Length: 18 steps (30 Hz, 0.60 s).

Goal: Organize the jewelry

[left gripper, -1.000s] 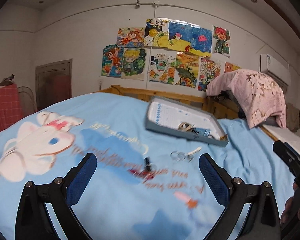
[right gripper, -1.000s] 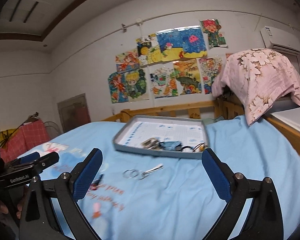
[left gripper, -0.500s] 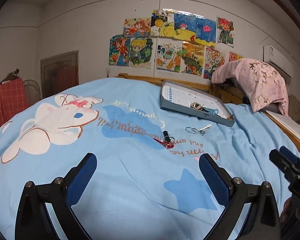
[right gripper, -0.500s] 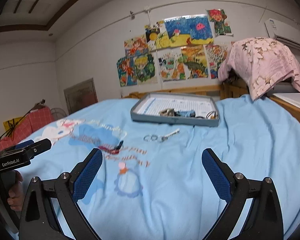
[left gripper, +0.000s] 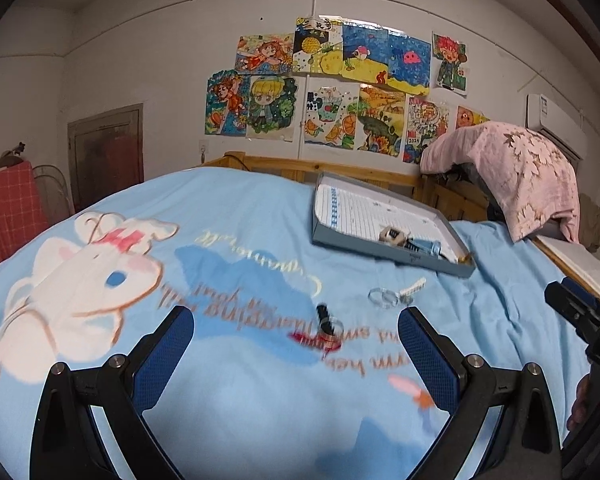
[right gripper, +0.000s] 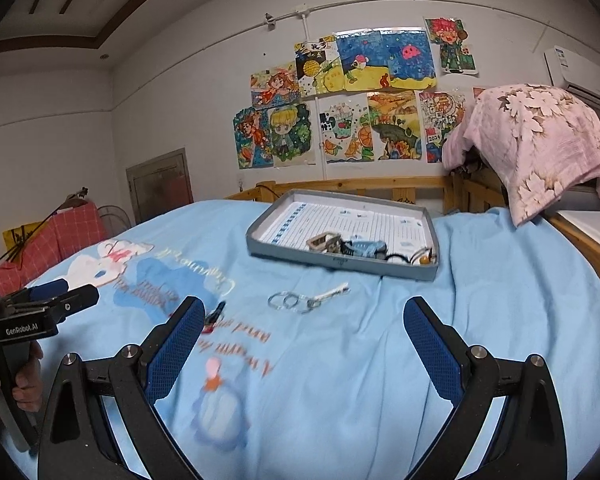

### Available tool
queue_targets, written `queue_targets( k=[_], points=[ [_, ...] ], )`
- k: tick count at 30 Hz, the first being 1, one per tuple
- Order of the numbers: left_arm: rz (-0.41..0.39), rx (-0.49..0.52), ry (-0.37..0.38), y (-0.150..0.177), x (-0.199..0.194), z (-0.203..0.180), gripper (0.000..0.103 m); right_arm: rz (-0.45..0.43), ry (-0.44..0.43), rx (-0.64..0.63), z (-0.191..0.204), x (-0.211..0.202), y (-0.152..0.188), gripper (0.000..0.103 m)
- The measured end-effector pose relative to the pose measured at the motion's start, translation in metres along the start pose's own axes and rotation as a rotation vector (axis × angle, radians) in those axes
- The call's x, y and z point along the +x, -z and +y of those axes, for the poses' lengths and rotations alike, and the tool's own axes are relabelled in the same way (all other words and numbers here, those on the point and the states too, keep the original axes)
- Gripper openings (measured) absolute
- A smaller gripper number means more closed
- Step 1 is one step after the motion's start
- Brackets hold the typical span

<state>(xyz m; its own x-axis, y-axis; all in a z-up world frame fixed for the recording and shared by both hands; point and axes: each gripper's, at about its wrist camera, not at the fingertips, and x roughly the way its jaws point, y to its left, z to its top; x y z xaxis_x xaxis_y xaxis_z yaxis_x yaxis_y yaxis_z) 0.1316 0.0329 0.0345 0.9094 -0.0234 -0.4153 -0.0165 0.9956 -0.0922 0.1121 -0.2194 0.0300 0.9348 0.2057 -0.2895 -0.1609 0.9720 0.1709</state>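
A grey tray [left gripper: 332,236] [right gripper: 278,254] lies on the blue bed sheet and holds several trinkets, among them a blue piece [left gripper: 424,246] [right gripper: 366,246]. In front of the tray lie silver rings with a white charm [left gripper: 392,295] [right gripper: 300,301] and a black and red piece [left gripper: 324,326] [right gripper: 214,314]. My left gripper [left gripper: 296,350] is open and empty, just short of the black and red piece. My right gripper [right gripper: 304,340] is open and empty, short of the silver rings.
A wooden bed rail [right gripper: 364,186] runs behind the tray. A pink floral cloth [left gripper: 516,176] [right gripper: 540,140] hangs at the right. Red checked fabric [left gripper: 8,208] stands at the left. The left gripper's body [right gripper: 40,308] shows in the right wrist view.
Both grippers have moved forward toward the items after pulling back half a second ago; the jewelry and tray look closer. Both stay open and empty.
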Motion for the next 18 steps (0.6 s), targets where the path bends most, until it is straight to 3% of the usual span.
queue_targets(
  k=[7,12,18],
  points=[
    [0.012,-0.018,0.026,-0.023,0.049,0.005,0.103,0.000,-0.014,0.003,-0.008,0.046,-0.020,0.098],
    [0.039,0.007,0.037,-0.021,0.081,0.006,0.103,0.013,-0.036,-0.010,-0.011,0.084,-0.022,0.098],
    [0.058,-0.043,0.046,-0.015,0.110,0.011,0.103,0.057,-0.073,-0.003,-0.010,0.127,-0.017,0.098]
  ],
)
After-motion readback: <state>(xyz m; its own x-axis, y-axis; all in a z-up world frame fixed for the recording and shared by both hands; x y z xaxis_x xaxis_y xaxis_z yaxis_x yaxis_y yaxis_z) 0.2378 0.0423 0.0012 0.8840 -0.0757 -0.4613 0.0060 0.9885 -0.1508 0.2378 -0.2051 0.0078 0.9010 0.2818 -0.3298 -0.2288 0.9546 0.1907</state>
